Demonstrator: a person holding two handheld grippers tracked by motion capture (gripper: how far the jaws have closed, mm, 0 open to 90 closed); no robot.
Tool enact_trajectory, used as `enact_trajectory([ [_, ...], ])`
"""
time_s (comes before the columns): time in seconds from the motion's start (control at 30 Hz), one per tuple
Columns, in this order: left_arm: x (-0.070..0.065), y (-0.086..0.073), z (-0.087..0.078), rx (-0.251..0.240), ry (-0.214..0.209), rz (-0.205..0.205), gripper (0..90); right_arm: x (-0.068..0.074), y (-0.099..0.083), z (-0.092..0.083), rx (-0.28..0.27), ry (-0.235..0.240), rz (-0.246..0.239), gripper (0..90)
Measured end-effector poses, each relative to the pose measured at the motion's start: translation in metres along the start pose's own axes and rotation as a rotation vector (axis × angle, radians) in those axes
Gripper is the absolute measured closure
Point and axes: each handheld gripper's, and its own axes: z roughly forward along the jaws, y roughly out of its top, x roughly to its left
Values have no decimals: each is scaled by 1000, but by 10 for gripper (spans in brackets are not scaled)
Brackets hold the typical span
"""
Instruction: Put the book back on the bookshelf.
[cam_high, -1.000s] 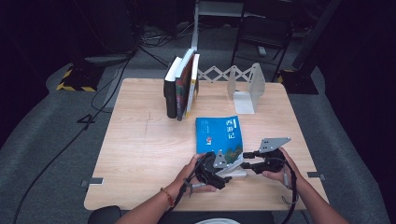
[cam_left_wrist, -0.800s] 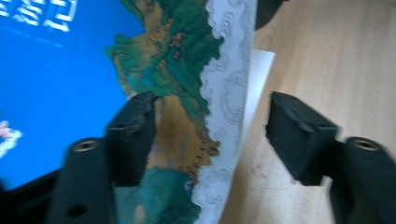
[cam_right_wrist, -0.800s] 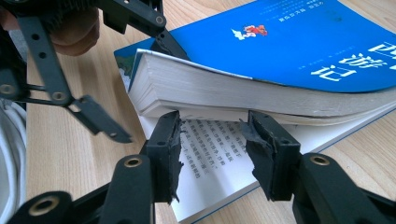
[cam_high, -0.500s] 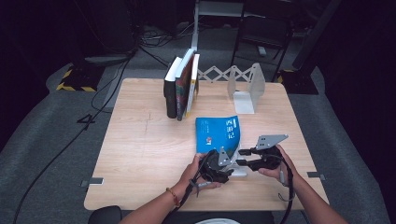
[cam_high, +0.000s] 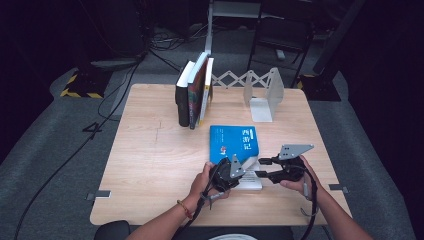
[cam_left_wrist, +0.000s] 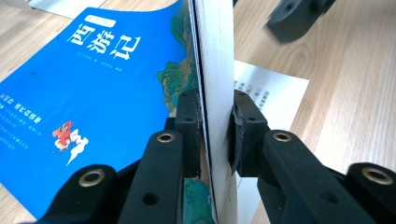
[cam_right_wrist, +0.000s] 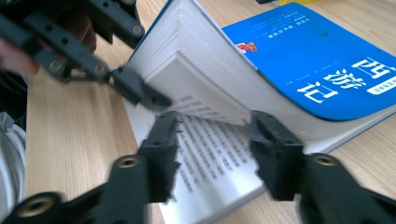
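The left gripper (cam_left_wrist: 215, 133) has just clamped onto the blue book's (cam_left_wrist: 93, 93) lifted pages; the right gripper (cam_right_wrist: 212, 149) has been opening, apart over the exposed page.

the left half of the table (cam_high: 145, 165) lies bare, an open lane from the near edge up toward the far one. along the far edge, a row of upright books (cam_high: 195, 90) leans to the left, and a grey metal bookend (cam_high: 262, 95) stands to their right (an open gap of bare wood between them). the blue book (cam_high: 235, 142) takes the middle right, its near cover and pages lifted into a raised wall. the left gripper (cam_high: 231, 171) and right gripper (cam_high: 264, 168) crowd that near end, leaving little room between them.
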Motion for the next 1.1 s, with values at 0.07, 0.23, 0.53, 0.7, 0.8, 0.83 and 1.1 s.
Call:
enact_trajectory([
  [0.07,9,-5,-8,-16,-40,0,762,-1,-2,-5,-15,-15,-6,434],
  [0.23,24,-17,-24,-4,-96,8,769,-1,2,-4,-64,-26,-42,366],
  [0.53,48,-43,-50,-42,-168,-15,765,3,19,23,-59,-18,-155,320],
  [0.7,58,-54,-60,-50,-190,-29,758,1,22,41,-9,-20,-206,303],
  [0.8,62,-59,-63,-50,-204,-36,746,-2,24,56,32,-67,-253,351],
  [0.83,63,-61,-64,-52,-207,-48,746,-2,24,56,32,-67,-253,351],
  [1.1,59,-66,-65,-27,-167,-64,623,-2,20,63,11,-13,-319,585],
])
